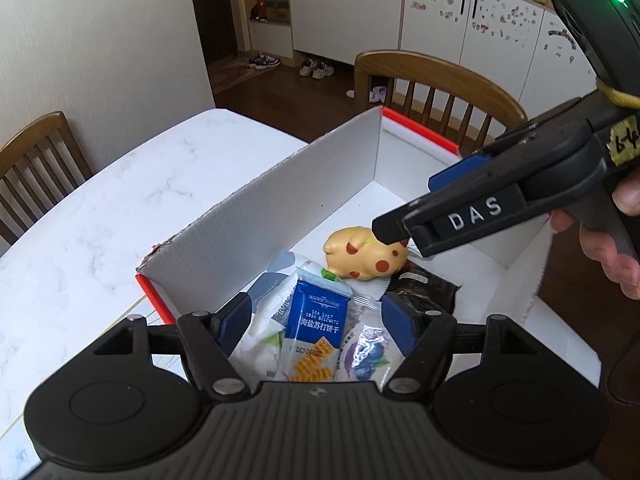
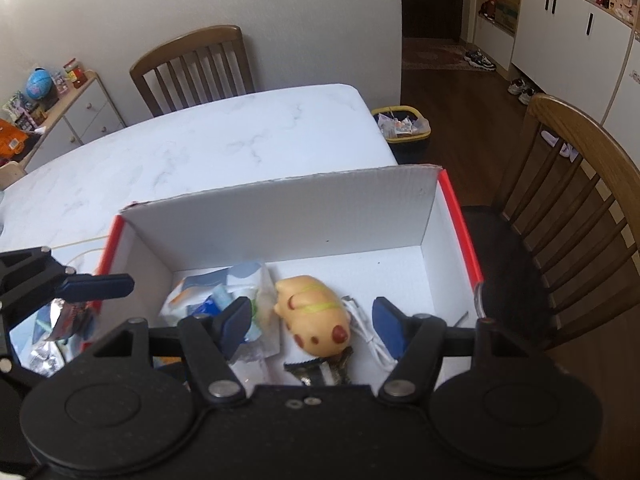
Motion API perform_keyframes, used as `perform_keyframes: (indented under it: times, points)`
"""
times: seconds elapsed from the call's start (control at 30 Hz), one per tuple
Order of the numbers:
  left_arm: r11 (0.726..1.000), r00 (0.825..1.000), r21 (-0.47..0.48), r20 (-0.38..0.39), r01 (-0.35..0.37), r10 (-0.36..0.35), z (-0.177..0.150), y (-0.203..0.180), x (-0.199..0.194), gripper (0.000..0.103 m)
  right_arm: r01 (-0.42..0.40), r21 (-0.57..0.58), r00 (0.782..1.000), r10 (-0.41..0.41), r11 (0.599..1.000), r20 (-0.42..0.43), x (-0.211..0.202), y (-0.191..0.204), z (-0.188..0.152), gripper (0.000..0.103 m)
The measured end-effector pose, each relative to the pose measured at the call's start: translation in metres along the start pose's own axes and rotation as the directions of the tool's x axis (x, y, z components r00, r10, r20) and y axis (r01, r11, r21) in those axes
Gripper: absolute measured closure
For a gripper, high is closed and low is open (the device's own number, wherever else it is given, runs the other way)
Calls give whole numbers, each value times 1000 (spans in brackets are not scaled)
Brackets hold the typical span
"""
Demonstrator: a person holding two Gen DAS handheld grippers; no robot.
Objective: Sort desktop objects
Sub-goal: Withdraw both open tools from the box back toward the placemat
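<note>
Resting inside white box, toy pig is seen on box floor, snack packets beside it, white cable at its other side. Right gripper held spread above pig, nothing pinched. Left gripper spread over packets, empty. Judged step: drop just made or pick pending; next move calls for lift clear of box walls. Box set on marble table; wooden chairs, white cabinets beyond.

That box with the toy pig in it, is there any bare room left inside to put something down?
Yes. The box floor is bare along the far wall and in the corner by the red-edged side, beyond the toy pig. The near end is crowded: snack packets piled together, a dark wrapper and a white cable beside the pig.
</note>
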State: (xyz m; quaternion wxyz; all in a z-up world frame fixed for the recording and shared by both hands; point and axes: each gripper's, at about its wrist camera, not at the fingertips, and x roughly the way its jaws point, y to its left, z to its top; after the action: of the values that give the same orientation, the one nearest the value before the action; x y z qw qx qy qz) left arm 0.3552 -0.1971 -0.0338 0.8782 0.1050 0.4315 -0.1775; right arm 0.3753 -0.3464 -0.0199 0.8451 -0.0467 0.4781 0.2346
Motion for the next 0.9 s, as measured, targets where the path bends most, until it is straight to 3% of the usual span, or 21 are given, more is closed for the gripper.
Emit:
perform_keyframes:
  times: [0.4,0.83,0.9]
  points:
    - [999,995,-24,93,31,-29,-11,6,-46,32,-24,-6,998,24,1000,57,-44,23,-18,36]
    - [997,988,-10,138,70,-68,-32,17,-78,32,16,-32,992,-12,999,122,-75,62,-43,36]
    - [997,987,-3,144,76,-75,-38,19,-85,32,20,-31,991,-16,999,134,-80,69,-47,32]
